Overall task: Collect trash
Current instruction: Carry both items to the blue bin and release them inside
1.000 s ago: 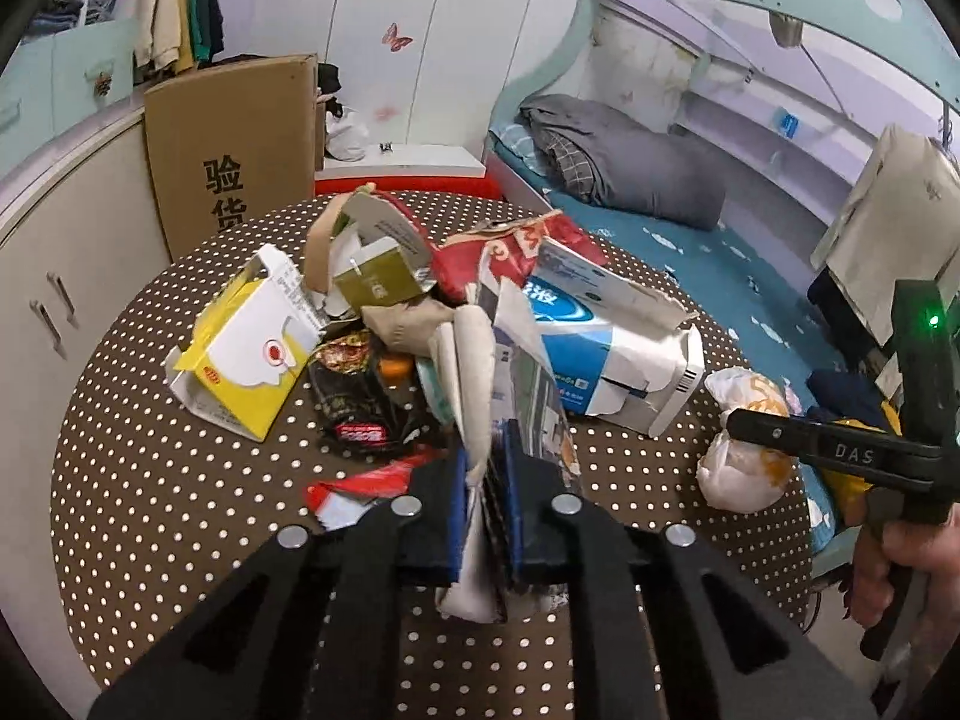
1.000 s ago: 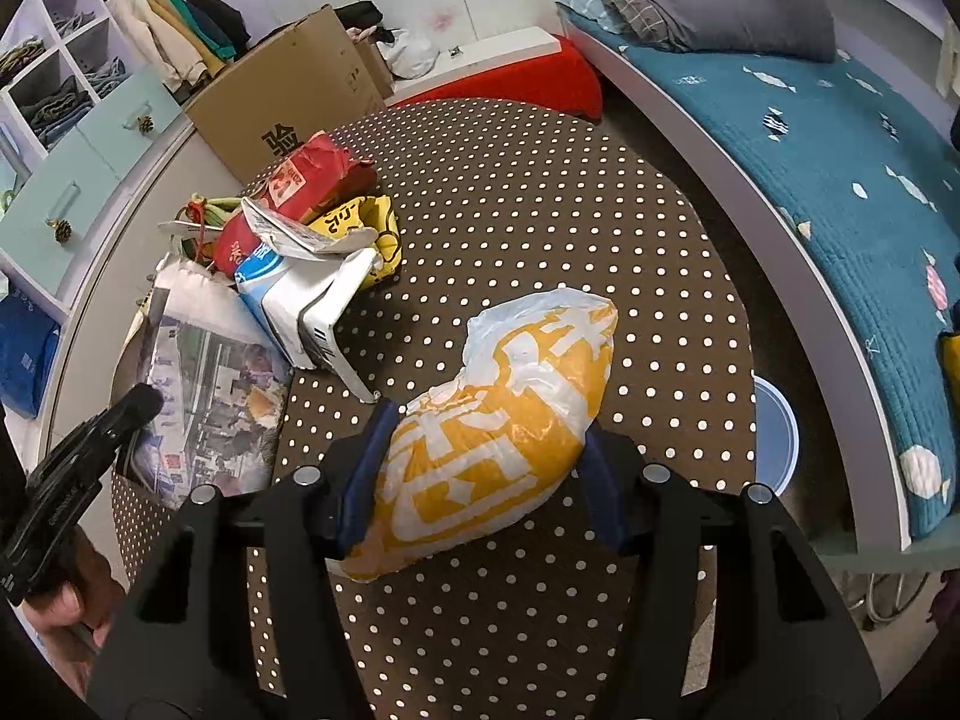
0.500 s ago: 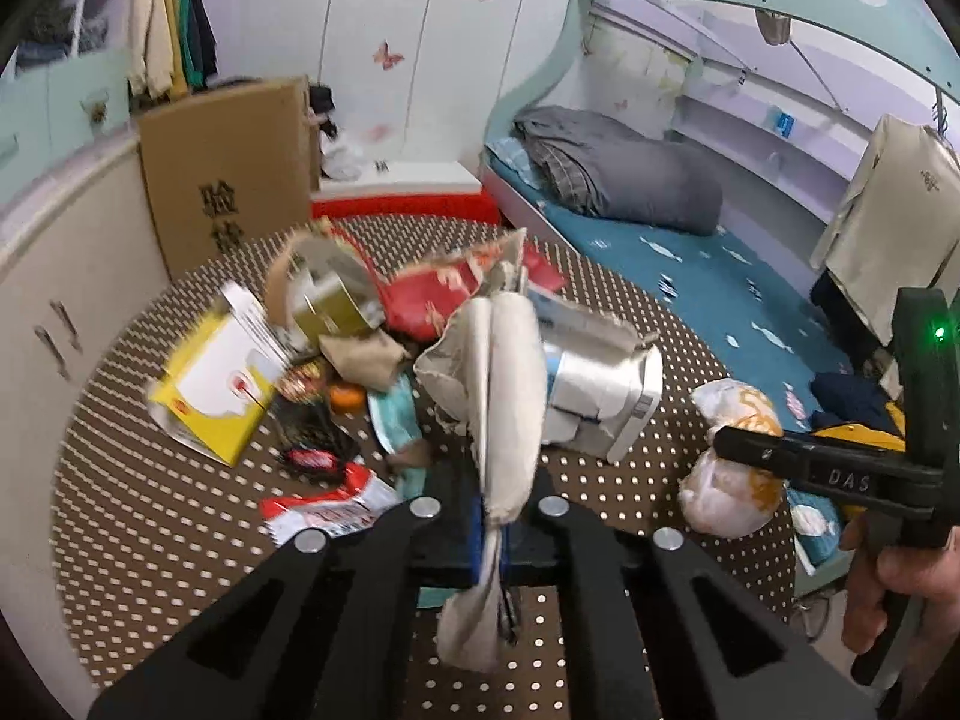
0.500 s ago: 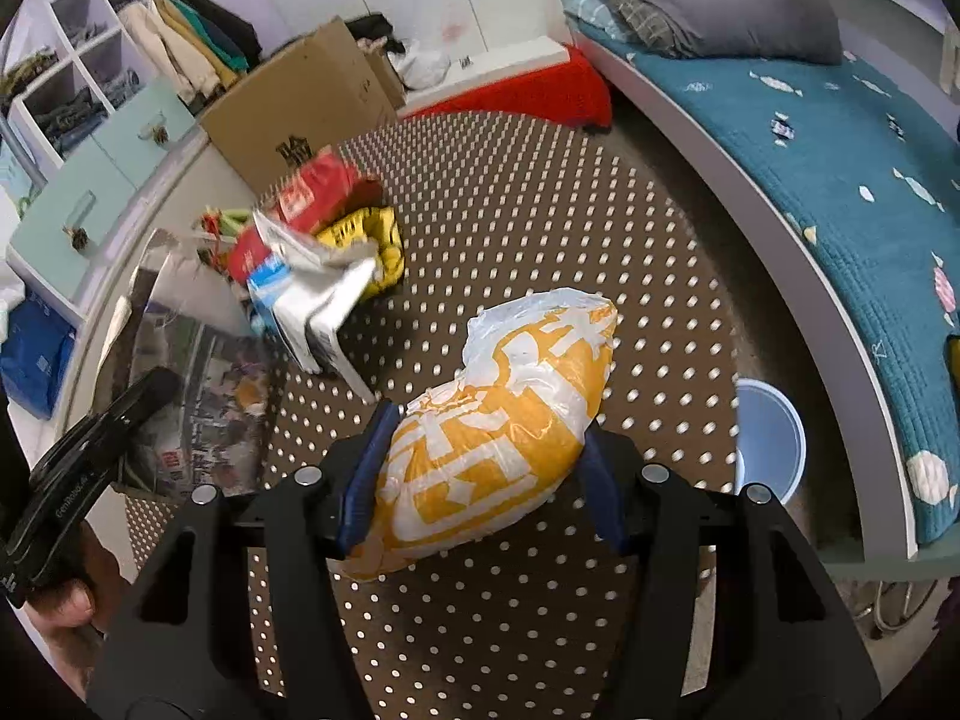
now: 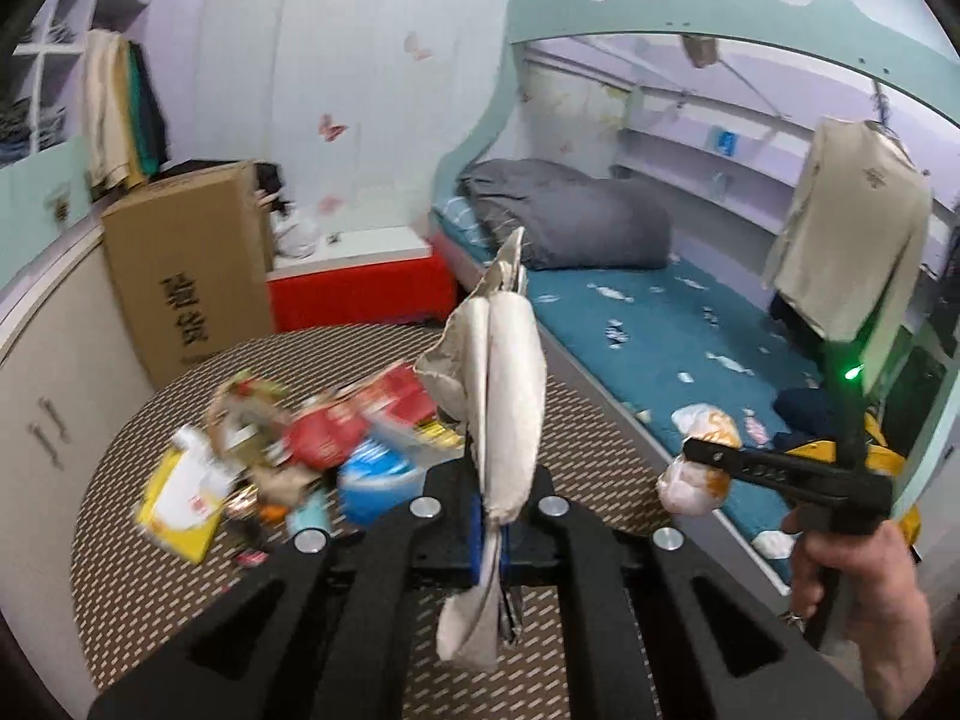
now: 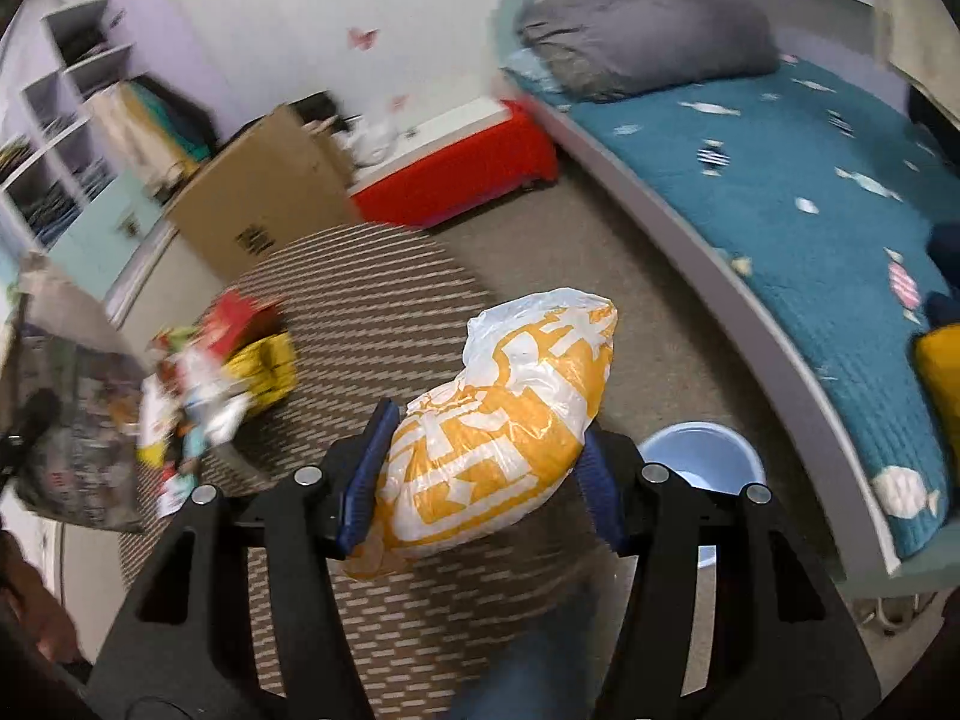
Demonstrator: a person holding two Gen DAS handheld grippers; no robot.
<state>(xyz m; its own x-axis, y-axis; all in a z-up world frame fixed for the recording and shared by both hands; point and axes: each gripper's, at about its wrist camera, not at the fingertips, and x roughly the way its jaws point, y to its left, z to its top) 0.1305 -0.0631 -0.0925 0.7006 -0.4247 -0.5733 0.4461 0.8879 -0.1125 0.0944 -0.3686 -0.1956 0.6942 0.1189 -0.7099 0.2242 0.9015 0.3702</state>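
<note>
My left gripper pinches paper bag, upright | right gripper squeezes orange-white plastic bag, slanting up-right | only right view shows blue bin

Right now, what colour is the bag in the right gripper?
The plastic bag is orange-yellow with white markings and a white top, clearest in the right wrist view.

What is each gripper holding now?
Left gripper: shut on the beige paper bag.
Right gripper: shut on the orange-white plastic bag.
</note>
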